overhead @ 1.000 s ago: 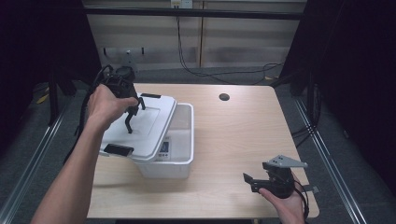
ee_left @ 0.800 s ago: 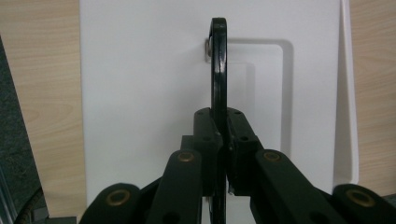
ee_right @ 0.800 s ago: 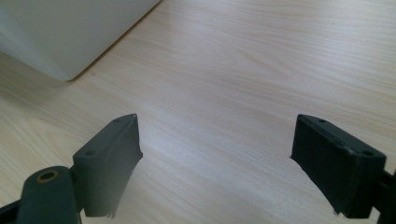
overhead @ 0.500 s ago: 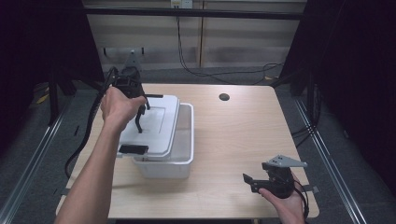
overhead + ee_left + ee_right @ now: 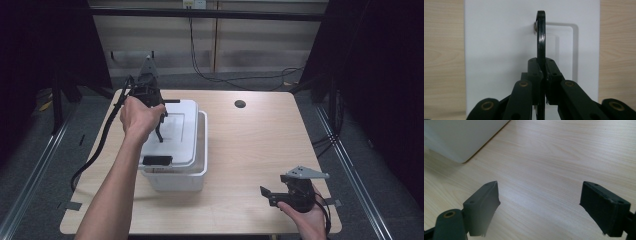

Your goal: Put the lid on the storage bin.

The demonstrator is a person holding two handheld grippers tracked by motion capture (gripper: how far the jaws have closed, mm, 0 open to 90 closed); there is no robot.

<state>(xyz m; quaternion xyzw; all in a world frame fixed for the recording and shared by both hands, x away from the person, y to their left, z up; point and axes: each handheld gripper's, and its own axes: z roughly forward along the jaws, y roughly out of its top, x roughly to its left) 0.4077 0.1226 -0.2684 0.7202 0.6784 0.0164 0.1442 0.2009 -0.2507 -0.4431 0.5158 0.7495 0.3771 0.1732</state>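
White lid (image 5: 172, 131) on bin (image 5: 197, 172), held by its black handle (image 5: 540, 35).
We had the left gripper (image 5: 159, 120) clamped on that handle at the table's left; right gripper (image 5: 270, 194) sat open near the front edge.

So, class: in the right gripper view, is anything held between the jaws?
No: the right gripper stands open, with bare table between.

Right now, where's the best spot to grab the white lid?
By its black handle, from straight above. It stands up as a thin bar from the middle of the lid, so jaws fit either side, as the left gripper shows.
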